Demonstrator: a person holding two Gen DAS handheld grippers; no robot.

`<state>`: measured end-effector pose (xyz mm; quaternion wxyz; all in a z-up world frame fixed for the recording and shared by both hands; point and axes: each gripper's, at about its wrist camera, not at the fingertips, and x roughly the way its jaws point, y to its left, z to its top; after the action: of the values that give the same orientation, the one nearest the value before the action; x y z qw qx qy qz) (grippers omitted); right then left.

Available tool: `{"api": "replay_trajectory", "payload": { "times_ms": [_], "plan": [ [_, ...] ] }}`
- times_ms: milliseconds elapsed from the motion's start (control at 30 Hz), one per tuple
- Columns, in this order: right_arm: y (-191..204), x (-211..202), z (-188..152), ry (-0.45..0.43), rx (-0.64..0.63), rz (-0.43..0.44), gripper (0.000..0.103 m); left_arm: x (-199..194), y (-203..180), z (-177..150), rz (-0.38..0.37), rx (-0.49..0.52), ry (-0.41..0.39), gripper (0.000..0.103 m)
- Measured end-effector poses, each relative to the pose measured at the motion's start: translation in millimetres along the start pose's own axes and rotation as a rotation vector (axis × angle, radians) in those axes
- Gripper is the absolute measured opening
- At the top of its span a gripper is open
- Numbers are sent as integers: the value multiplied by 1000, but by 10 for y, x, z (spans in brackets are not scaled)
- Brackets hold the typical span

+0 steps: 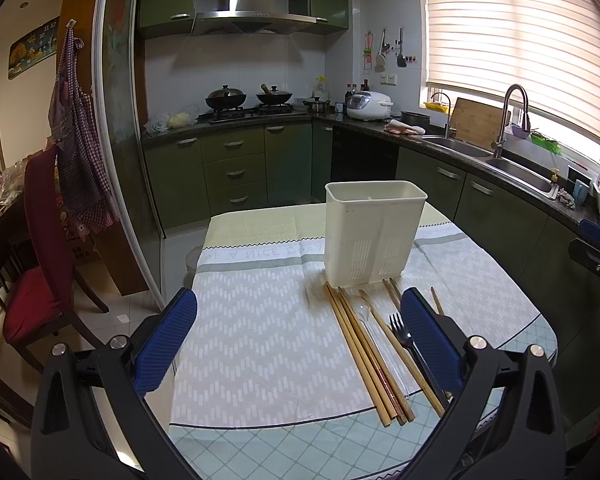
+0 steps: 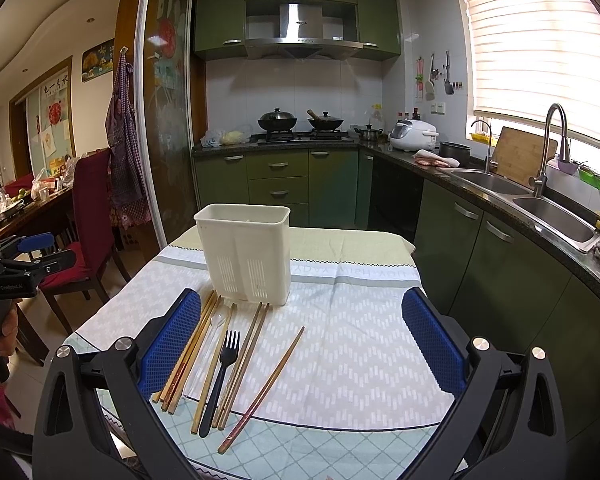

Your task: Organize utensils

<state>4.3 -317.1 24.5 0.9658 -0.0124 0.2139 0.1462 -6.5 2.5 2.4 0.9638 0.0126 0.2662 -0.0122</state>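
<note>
both grippers wide open, nothing in them. left gripper (image 1: pixel 300 336) hangs over the cloth w/ the wooden chopsticks (image 1: pixel 364 354) and black plastic fork (image 1: pixel 405 336) by its right pad. right gripper (image 2: pixel 302 344) has them by its left pad, one reddish chopstick (image 2: pixel 262 390) between. slotted white plastic holder (image 2: pixel 246 254) upright just behind, on a chevron tablecloth (image 2: pixel 352 352).
</note>
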Motion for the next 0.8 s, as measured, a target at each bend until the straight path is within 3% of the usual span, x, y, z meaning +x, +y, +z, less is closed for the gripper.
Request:
{"api": "replay_trajectory", "payload": {
  "times_ms": [800],
  "plan": [
    [-12, 26, -26, 4, 0, -2, 99, 10, -1, -12, -2, 1, 3, 97]
  ]
}}
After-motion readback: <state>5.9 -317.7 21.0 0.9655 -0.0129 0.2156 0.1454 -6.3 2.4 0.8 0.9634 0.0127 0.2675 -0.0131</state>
